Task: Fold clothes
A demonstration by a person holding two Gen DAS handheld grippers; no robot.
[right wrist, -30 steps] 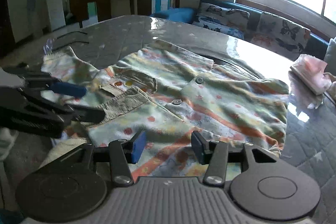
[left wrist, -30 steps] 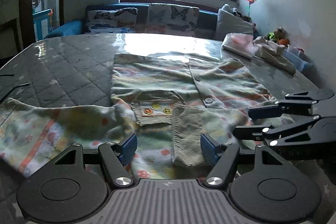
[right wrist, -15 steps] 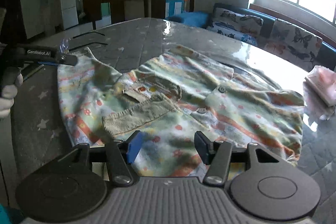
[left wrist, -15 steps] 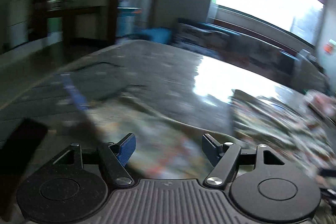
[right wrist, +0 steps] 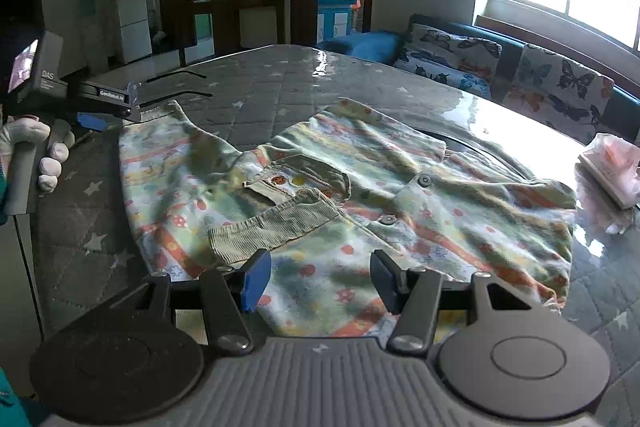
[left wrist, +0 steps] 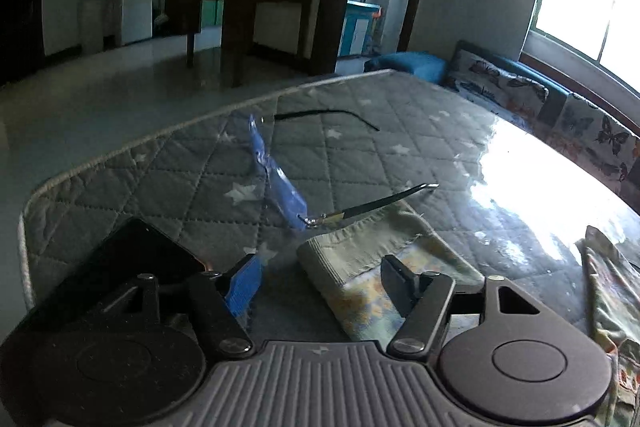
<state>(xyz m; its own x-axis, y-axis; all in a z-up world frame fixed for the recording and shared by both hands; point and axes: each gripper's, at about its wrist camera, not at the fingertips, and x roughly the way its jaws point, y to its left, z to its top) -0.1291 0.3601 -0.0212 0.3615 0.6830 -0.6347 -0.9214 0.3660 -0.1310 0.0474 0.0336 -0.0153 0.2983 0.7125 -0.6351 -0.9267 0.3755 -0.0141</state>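
Left gripper (left wrist: pixel 320 281): its jaws are closing, about half apart, and the ribbed cuff of the sleeve (left wrist: pixel 352 251) lies between them; the pads do not press it yet.
Right gripper (right wrist: pixel 318 281): half open, over the near hem of the shirt (right wrist: pixel 360 195), with cloth under the gap but nothing pinched.
Shirt: it lies spread on the quilted table (left wrist: pixel 360 131), the front up, one sleeve already folded over the chest and the other sleeve stretched toward the left gripper.
Near the cuff: a pair of glasses (left wrist: pixel 376 205) with a blue strip lies just beside the sleeve end, and a dark flat thing (left wrist: pixel 132 255) is near the left finger.
Risk: the left jaws can catch the arm of the glasses together with the cuff, because they lie so close; then the glasses would be dragged over the shirt.
Risk two: if the pads take only the edge of the cuff, the sleeve can slip out and fold crooked.
Change from a second ago: the left gripper was beside the right one over the chest; now it is at the far sleeve end. The right gripper has stayed almost in place.
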